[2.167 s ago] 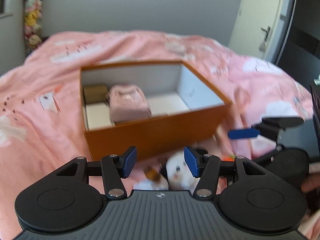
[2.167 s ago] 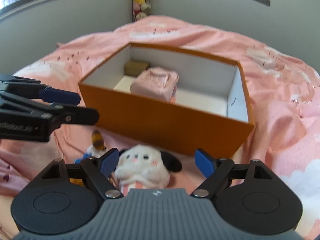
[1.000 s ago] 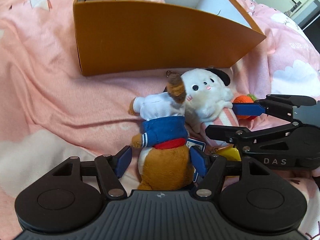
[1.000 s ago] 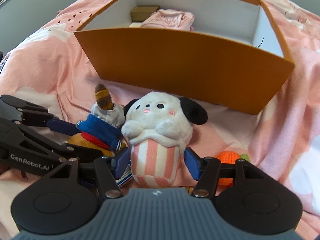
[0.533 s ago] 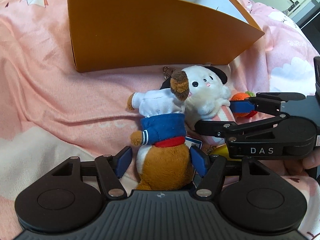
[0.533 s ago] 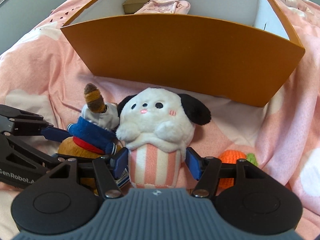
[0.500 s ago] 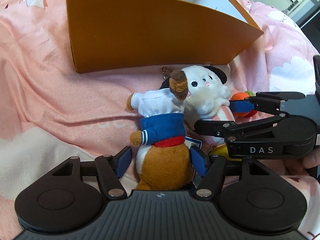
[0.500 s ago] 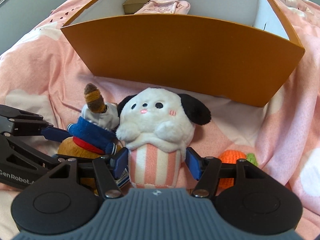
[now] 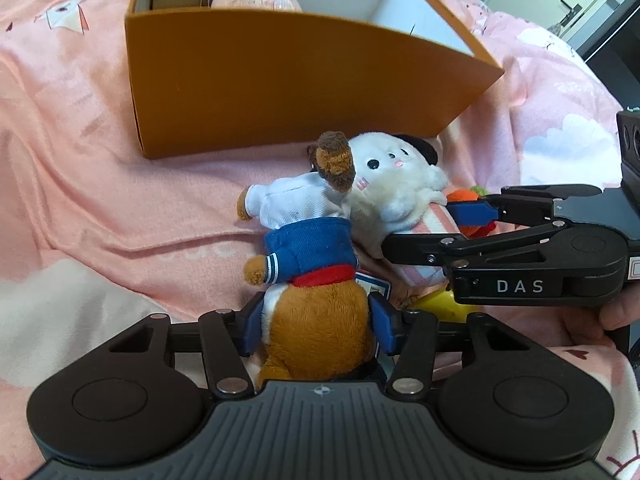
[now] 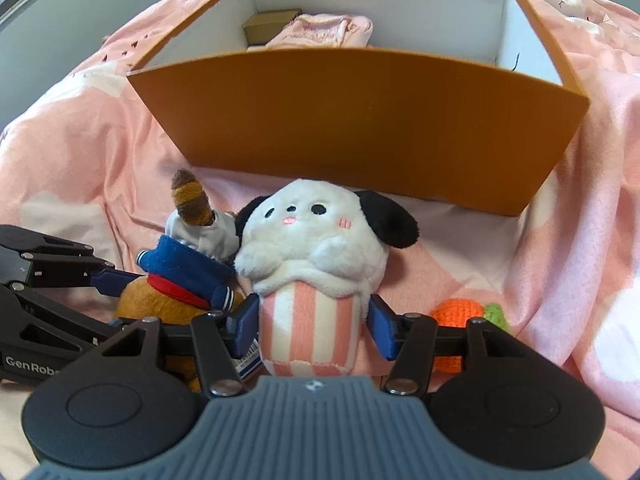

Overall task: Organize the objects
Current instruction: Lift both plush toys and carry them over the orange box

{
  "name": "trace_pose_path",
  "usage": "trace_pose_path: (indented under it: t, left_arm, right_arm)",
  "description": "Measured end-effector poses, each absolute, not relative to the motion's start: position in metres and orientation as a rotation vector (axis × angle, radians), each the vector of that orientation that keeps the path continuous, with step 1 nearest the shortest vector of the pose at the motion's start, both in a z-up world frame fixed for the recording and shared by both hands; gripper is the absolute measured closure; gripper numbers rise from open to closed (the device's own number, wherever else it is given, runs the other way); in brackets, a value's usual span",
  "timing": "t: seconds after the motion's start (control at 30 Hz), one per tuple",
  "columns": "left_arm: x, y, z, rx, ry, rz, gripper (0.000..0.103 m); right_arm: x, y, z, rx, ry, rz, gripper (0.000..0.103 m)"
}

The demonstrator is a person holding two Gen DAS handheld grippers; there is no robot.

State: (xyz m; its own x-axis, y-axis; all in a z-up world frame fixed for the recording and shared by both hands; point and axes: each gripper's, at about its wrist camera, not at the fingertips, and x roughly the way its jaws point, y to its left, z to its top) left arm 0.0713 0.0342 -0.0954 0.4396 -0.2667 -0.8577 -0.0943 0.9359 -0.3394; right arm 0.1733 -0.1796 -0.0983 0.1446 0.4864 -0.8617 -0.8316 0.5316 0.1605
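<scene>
left wrist: brown plush (image 9: pixel 316 336) btwn closing jaws, pads touching.

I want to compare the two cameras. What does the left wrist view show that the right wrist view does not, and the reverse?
Only the left wrist view: a door at upper right, a yellow thing under the right gripper, and a hand holding it.

Only the right wrist view: the grey wall and the whole orange knit toy.

Both: the orange box, the brown plush between the closing left gripper pads, the white plush in the closing right gripper, and the pink bedding.
</scene>
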Motion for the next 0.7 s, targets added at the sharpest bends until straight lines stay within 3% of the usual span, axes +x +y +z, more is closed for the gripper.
trace_pose_path:
  t: [0.7]
  left_arm:
    - [0.085, 0.039, -0.006, -0.368, 0.815, -0.141, 0.042]
  right_arm:
    - [0.185, -0.214, 0.001, -0.26, 0.823, 1.007, 0.046]
